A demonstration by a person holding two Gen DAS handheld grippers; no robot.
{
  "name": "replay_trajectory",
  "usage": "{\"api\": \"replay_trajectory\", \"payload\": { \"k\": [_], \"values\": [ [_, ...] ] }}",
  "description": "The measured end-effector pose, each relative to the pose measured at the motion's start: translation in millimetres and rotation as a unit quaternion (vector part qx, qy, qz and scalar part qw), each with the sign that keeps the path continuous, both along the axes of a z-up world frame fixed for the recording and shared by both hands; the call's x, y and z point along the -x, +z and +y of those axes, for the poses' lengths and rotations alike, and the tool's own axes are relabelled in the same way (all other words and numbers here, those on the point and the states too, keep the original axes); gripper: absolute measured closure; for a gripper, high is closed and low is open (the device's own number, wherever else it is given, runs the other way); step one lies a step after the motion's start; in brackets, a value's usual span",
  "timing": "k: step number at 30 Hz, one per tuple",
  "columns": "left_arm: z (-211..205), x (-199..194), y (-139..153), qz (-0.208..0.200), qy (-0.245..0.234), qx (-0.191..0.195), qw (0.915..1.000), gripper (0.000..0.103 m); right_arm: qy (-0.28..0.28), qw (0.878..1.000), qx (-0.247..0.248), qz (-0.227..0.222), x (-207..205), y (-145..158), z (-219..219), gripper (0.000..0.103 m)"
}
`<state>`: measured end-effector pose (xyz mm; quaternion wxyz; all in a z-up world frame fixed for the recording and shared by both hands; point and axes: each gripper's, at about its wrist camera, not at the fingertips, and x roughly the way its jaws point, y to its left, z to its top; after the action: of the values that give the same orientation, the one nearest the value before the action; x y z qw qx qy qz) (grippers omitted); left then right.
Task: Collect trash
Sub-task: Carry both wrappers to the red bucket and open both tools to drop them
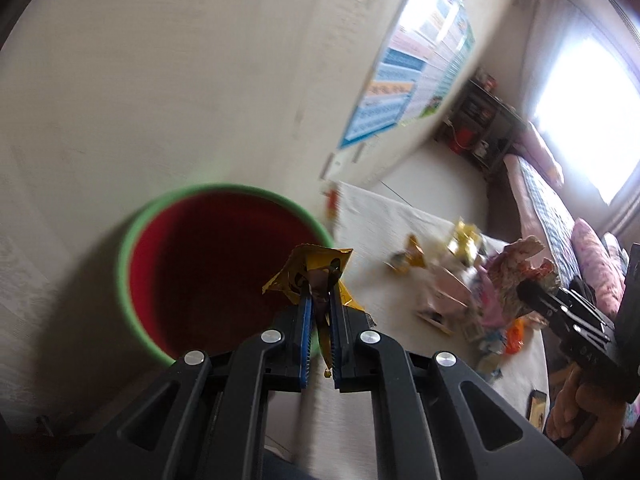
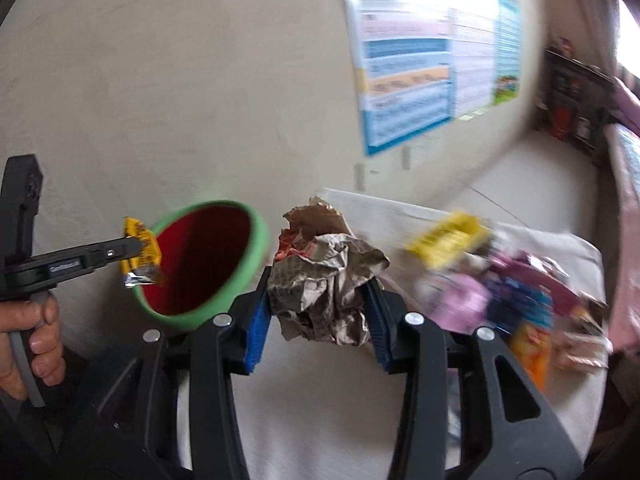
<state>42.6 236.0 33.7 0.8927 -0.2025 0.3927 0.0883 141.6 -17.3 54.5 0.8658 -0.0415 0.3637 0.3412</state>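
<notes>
Left tool (image 1: 320,304) pinches a yellow wrapper (image 1: 308,268), right tool (image 2: 320,300) clamps crumpled paper (image 2: 324,284), both poised for dropping beside the bin (image 2: 240,280).

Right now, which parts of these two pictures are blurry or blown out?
Left wrist view: window blown out, table litter smeared, yellow wrapper sharp. Right wrist view: crumpled paper sharp, wrapper pile streaked, poster glaring.

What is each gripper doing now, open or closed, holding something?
Left gripper: closed on a yellow wrapper, near the green bin.
Right gripper: closed on a crumpled paper ball.
</notes>
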Motion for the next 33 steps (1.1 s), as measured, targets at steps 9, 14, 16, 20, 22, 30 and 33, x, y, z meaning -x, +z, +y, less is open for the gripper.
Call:
{"api": "replay_trajectory", "payload": {
  "k": [9,14,16,20,22,30,33],
  "values": [
    [61,9,-2,0.000,0.031,0.002,0.9995,0.097,0.082,0.997,0.012,0.011,-6,-2,109,0.061],
    [84,13,-12,0.006,0.043,0.014,0.9989,0.097,0.111,0.993,0.028,0.020,-15,-15,158,0.061],
    [92,12,-15,0.008,0.046,0.018,0.9987,0.096,0.119,0.992,0.035,0.024,-16,-22,174,0.061],
    [103,7,-19,0.011,0.043,0.030,0.9985,0.090,0.130,0.990,0.050,0.038,-13,-32,195,0.057],
    [104,7,-18,0.007,0.043,0.031,0.9986,0.065,0.127,0.989,0.063,0.043,-14,-38,200,0.050],
    [105,10,-3,-0.029,0.056,0.026,0.9977,0.019,0.119,0.990,0.065,0.046,-12,-45,194,0.016],
    [99,10,1,-0.029,0.058,0.024,0.9976,0.016,0.107,0.992,0.065,0.031,-11,-39,185,0.008]
  ]
}}
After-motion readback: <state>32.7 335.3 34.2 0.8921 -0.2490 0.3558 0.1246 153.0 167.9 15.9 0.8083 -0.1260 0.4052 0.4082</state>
